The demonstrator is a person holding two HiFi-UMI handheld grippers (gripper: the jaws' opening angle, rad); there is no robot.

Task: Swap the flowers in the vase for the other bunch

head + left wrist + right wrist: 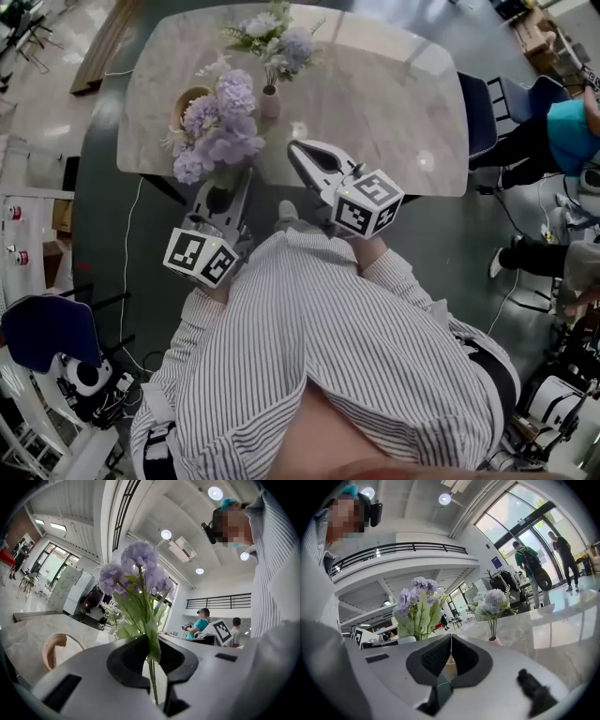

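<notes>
Two bunches are showing in the head view. Left of centre, the left gripper (228, 192) is holding the purple bunch (220, 136) upright, while pale flowers (272, 37) are occupying the vase (270, 103) on the tabletop (394, 103) at top centre, so the swap looks unfinished.

In the left gripper view, the fingers (126, 660) are pinching the stems (153, 679) low, keeping the blooms uncrushed.

In the right gripper view, the right gripper (451, 641) is staying closed on nothing, probably free for pulling out the pale flowers.

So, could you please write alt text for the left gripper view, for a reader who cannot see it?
The left gripper is shut on the green stems of a purple bunch, whose blooms rise against a white ceiling. Behind it lie a pale table and a tan bowl; people stand far off.
</notes>
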